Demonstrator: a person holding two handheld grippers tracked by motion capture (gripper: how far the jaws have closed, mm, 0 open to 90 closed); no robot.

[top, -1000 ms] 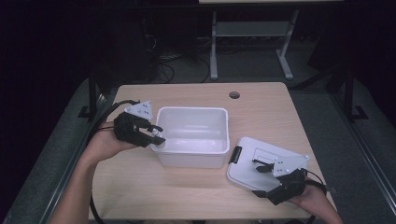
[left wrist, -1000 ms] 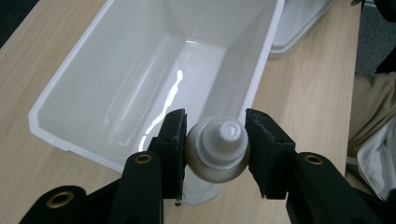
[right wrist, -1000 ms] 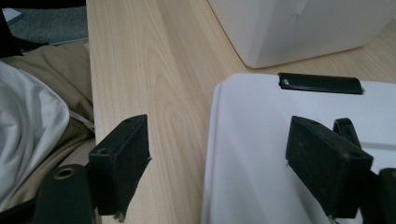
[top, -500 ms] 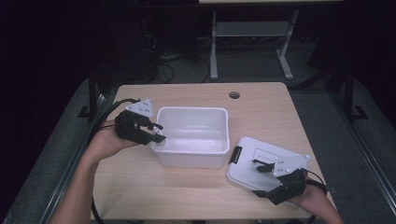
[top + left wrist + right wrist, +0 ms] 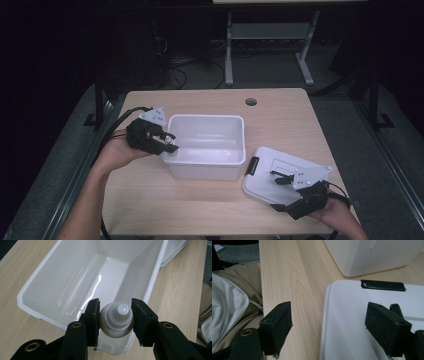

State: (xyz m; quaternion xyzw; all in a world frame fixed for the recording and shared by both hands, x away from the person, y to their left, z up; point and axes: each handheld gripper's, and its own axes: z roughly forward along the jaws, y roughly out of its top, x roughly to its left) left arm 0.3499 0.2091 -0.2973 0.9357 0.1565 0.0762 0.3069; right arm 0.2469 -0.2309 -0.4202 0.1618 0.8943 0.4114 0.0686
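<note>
The left gripper (image 5: 115, 321) is clamped on a small white plastic bottle with a ribbed cap (image 5: 117, 318), held over the nine o'clock rim of the empty white plastic bin (image 5: 206, 142); dropping it in remains. The bottle appears in the left gripper view. The right gripper (image 5: 329, 326), jaws apart, hovers over the flat white lid with a black latch (image 5: 280, 170) at four o'clock.

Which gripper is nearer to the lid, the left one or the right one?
Right. The right gripper is open over the near part of the lid. The left gripper is across the bin, at its far-left rim, holding a small bottle.
</note>
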